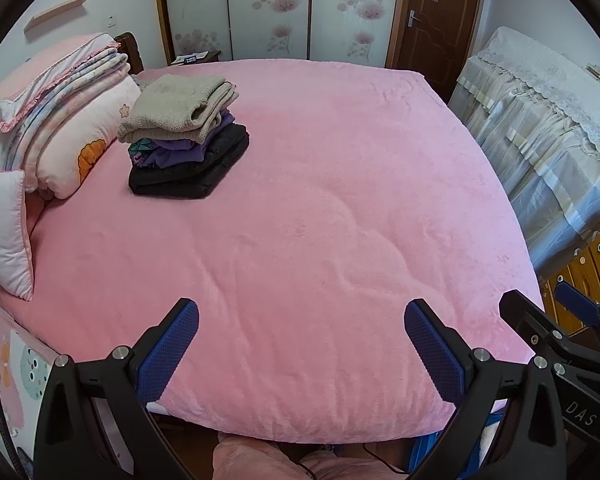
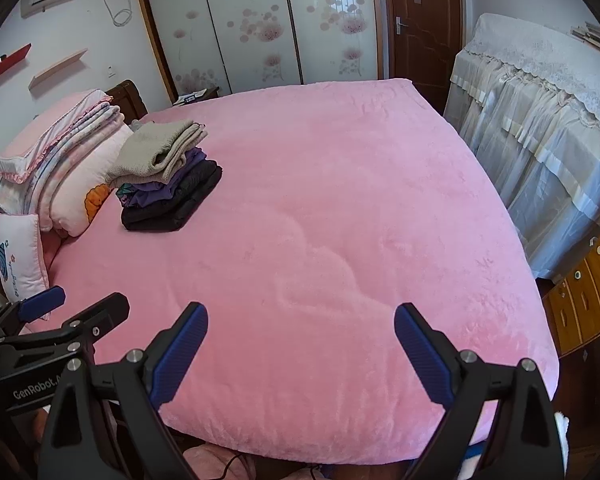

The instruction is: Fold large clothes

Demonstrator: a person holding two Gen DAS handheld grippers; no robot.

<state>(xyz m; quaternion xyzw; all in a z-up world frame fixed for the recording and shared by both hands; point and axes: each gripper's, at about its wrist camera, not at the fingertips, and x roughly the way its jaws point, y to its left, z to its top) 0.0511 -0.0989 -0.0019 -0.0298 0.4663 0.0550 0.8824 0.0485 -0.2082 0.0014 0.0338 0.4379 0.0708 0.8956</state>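
A stack of folded clothes (image 1: 188,136) sits on the far left part of the pink bed (image 1: 320,220): a beige knit on top, purple garments under it, a black one at the bottom. The right wrist view shows the same stack of folded clothes (image 2: 168,176) on the pink bed (image 2: 320,220). My left gripper (image 1: 302,320) hangs open over the bed's near edge, nothing between its blue pads. My right gripper (image 2: 301,322) is open too, just beside it. Each gripper appears at the side of the other's view. No loose garment lies on the bed.
Folded quilts and pillows (image 1: 60,120) pile up at the headboard on the left. A lace-covered piece of furniture (image 1: 548,128) stands right of the bed, with a wooden drawer unit (image 1: 592,272) nearer. Floral sliding wardrobe doors (image 1: 268,8) and a brown door (image 1: 436,12) are behind.
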